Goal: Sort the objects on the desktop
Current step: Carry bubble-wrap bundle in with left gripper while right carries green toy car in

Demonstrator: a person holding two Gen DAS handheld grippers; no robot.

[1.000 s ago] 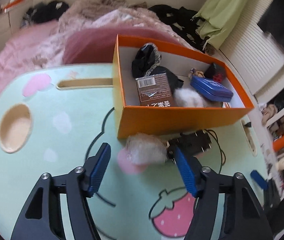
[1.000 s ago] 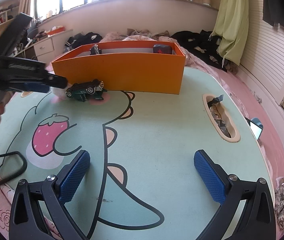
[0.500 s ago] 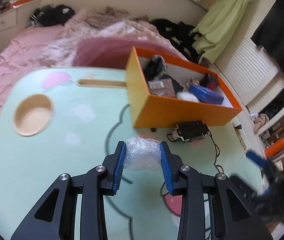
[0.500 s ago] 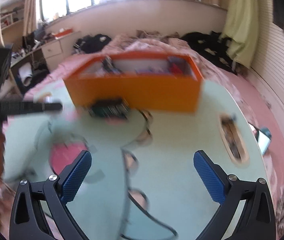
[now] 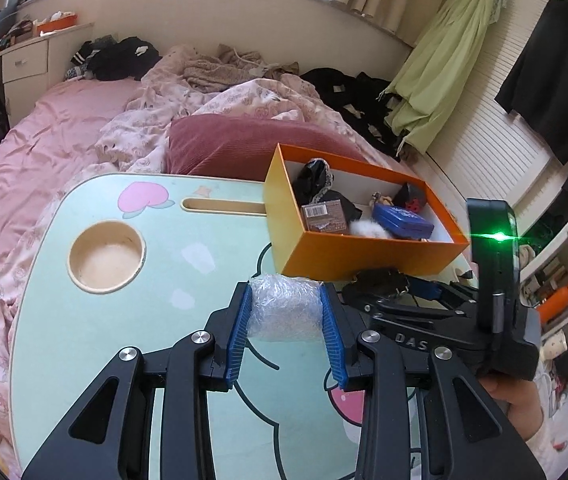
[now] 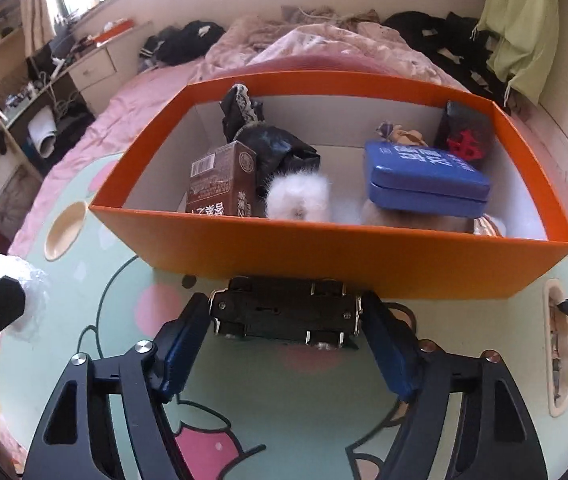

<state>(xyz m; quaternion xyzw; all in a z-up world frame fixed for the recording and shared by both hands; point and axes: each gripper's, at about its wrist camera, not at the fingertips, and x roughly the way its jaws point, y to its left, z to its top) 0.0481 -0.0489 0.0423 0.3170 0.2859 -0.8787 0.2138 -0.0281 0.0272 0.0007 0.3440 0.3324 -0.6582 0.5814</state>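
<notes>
You are working on a mint-green lap table (image 5: 84, 320) printed with a cartoon, set on a bed with pink bedding (image 5: 44, 128), and the orange box (image 6: 324, 256) on that table is the landmark for everything else. Just in front of the box's near wall a dark toy car (image 6: 284, 314) lies upside down on the table, wheels up. Your right gripper (image 6: 284, 340) straddles that car end to end; its jaws have just been closing, and the blue pads sit at the car's two ends, though I cannot tell whether they press on it yet. To the left of the box's near corner, your left gripper (image 5: 286, 332) is clamped on a wad of clear bubble wrap (image 5: 286, 312), which looks lifted clear of the table. Inside the box lie a brown carton (image 6: 224, 184), a white fluffy ball (image 6: 298, 196), a blue tin (image 6: 424, 178), black crumpled fabric (image 6: 272, 144) and a small black box with a red mark (image 6: 466, 132). Left of the box a round cup recess (image 5: 106, 256) is sunk into the tabletop.
</notes>
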